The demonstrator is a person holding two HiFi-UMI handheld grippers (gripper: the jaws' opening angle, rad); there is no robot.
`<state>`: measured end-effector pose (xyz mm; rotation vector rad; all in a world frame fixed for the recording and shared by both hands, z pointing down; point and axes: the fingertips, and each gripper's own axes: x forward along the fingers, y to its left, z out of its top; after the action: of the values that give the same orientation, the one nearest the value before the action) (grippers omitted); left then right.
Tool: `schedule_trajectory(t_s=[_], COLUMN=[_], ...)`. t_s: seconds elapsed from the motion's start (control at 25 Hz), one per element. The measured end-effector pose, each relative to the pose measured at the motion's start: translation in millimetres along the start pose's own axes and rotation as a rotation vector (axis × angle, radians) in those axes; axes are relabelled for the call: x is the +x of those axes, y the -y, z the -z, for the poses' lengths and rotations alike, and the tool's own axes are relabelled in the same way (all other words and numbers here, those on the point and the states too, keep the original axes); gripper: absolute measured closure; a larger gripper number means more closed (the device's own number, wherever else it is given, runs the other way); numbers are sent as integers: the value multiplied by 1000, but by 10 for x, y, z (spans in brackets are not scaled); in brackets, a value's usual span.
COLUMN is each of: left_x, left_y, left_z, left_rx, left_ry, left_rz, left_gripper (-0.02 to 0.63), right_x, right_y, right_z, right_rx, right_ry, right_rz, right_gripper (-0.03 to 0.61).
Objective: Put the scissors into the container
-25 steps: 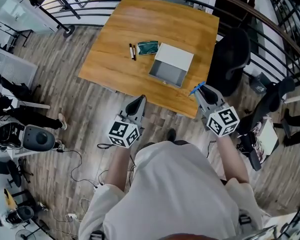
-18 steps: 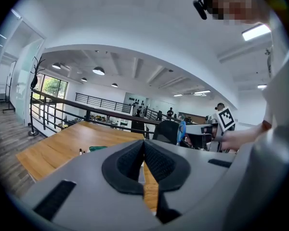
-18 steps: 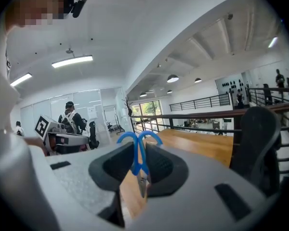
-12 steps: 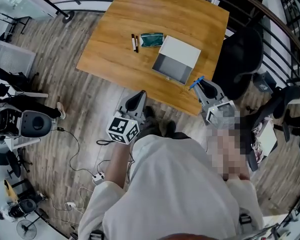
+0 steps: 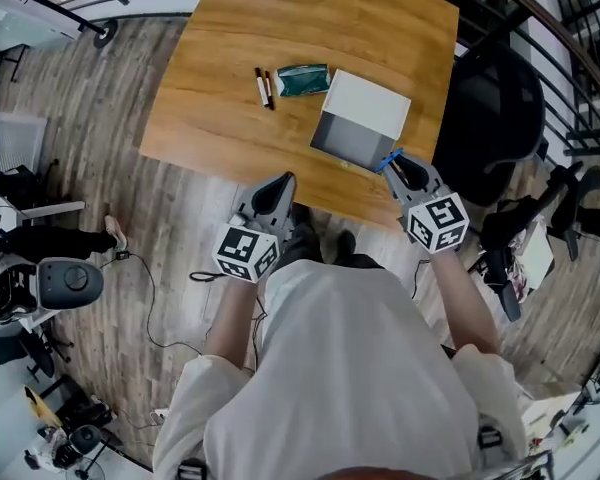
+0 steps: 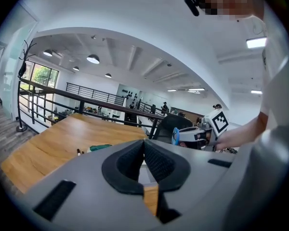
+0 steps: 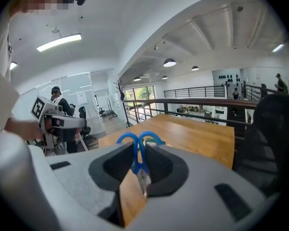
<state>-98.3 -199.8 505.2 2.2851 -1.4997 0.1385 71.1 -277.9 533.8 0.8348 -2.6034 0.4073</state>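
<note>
The container (image 5: 360, 120), a white and grey open box, stands on the wooden table (image 5: 230, 118) near its front right. My right gripper (image 5: 405, 171) is shut on the blue-handled scissors (image 5: 388, 160), handles pointing forward, just off the container's near right corner. In the right gripper view the scissors (image 7: 139, 148) stand clamped between the pads, blades toward the camera. My left gripper (image 5: 277, 190) hovers at the table's front edge, left of the container, shut with nothing in it (image 6: 144, 150).
A green pouch (image 5: 303, 79) and two markers (image 5: 263, 86) lie left of the container. A black chair (image 5: 490, 108) stands at the table's right side. Cables and equipment lie on the wooden floor to the left. Railings run behind the table.
The person has stepped closer to the table. The right gripper with the scissors has moved up to the container's near corner; the left gripper has reached the table edge.
</note>
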Motion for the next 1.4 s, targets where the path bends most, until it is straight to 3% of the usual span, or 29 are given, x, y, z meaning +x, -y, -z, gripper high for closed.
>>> schedule_trajectory(t_s=[0.44, 0.72, 1.0, 1.4], left_x=[433, 651, 765, 834], left_y=[-704, -954, -1165, -1347], left_z=[147, 313, 433, 694], left_rx=[-29, -42, -57, -107], left_ry=[-86, -137, -163, -200], left_rz=[120, 185, 214, 227], left_gripper=[620, 620, 620, 620], right_x=[933, 1416, 1780, 2233], right_y=[178, 263, 231, 236], right_z=[394, 862, 1256, 1618], right_rx=[-45, -97, -151, -160], right_ry=[-165, -345, -487, -584], right_rz=[48, 63, 41, 2], right_gripper=[497, 497, 497, 497])
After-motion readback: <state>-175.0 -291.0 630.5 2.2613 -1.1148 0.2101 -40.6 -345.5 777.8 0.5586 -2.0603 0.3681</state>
